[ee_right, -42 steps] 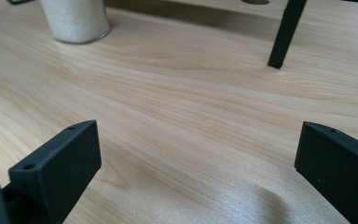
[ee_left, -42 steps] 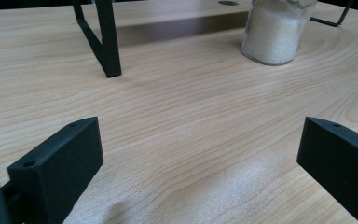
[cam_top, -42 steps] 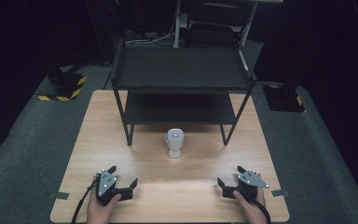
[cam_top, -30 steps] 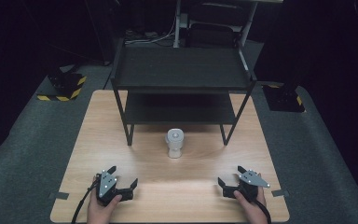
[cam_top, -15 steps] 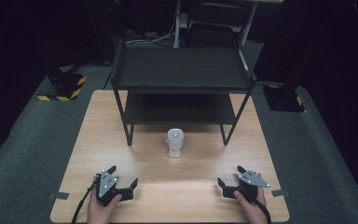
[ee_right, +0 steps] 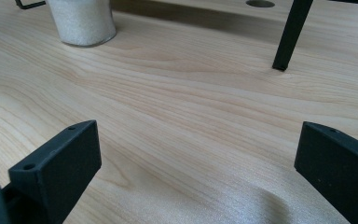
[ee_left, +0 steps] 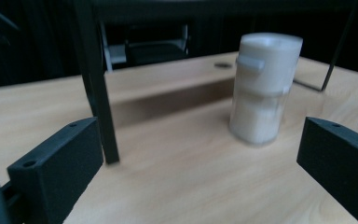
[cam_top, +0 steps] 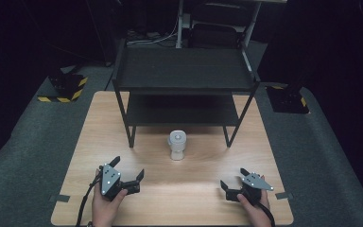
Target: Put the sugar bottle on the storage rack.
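High view: both grippers' fingers wide apart (seemingly empty).

A wooden table stands on grey carpet in a dark room.

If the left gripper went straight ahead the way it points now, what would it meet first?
Probably the white jar, which stands ahead between the open jaws of the left gripper, right of centre. The shelf leg stands nearer on the left and might graze the left jaw; depth is unclear.

High overhead view; two low gripper views sharing the jar.
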Action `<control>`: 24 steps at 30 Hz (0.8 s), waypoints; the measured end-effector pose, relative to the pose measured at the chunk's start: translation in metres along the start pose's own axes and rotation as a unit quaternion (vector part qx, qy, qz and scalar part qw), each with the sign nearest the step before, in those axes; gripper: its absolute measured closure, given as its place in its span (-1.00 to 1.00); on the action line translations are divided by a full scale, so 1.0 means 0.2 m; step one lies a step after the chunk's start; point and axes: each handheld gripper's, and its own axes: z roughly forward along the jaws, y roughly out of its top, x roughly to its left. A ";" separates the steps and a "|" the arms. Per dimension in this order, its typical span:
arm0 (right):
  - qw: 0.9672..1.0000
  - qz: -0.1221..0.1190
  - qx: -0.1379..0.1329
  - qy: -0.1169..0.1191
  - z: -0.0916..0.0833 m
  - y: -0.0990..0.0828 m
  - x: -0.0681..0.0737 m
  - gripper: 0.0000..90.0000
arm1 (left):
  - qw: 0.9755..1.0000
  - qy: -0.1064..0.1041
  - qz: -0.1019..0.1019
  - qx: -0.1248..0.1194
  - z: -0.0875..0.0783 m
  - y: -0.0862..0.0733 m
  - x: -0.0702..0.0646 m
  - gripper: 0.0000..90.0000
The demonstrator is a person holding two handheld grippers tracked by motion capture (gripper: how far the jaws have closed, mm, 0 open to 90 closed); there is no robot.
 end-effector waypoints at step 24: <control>1.000 -0.002 -0.004 0.001 0.00 -0.01 0.00 -1.00 | 1.000 0.022 -0.016 -0.016 0.30 -0.06 -0.31 -0.98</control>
